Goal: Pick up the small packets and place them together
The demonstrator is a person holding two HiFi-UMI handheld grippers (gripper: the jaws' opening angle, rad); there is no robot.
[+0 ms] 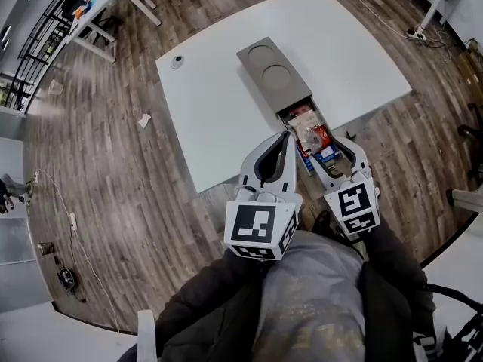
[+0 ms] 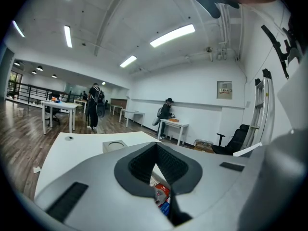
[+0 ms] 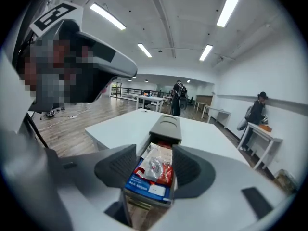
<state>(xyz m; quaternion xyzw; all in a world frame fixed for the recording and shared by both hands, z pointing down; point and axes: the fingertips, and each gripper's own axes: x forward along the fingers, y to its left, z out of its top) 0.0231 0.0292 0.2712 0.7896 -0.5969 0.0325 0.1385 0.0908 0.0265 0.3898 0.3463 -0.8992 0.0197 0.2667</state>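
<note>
- Grey fabric of the person's top (image 1: 309, 292) is filling the bottom of the head view, with dark sleeves on either side.
- Just above it, the left gripper (image 1: 286, 137) is hovering with its marker cube (image 1: 260, 228) facing the camera. Its fingers are pressing together at the tips and holding nothing.
- Beside it, the right gripper (image 1: 332, 154) is hovering too. Its fingers are standing wide apart and gripping nothing, and in the right gripper view the open drawer (image 3: 144, 196) is showing through the gap.
- That drawer is sticking out past the near edge of the white tabletop (image 1: 219, 104), just beyond both sets of fingertips.
- Inside the drawer the small packets (image 1: 309, 130) are lying piled together: a clear and red one is resting on top of a flat blue one.
- The drawer is sliding out of a long grey box (image 1: 273, 74) with two round recesses on top.
- A small round object (image 1: 177, 62) is sitting near the tabletop's far left corner.
- Wooden floor (image 1: 113, 172) is surrounding the tabletop. Farther off, people are standing by other white tables.
</note>
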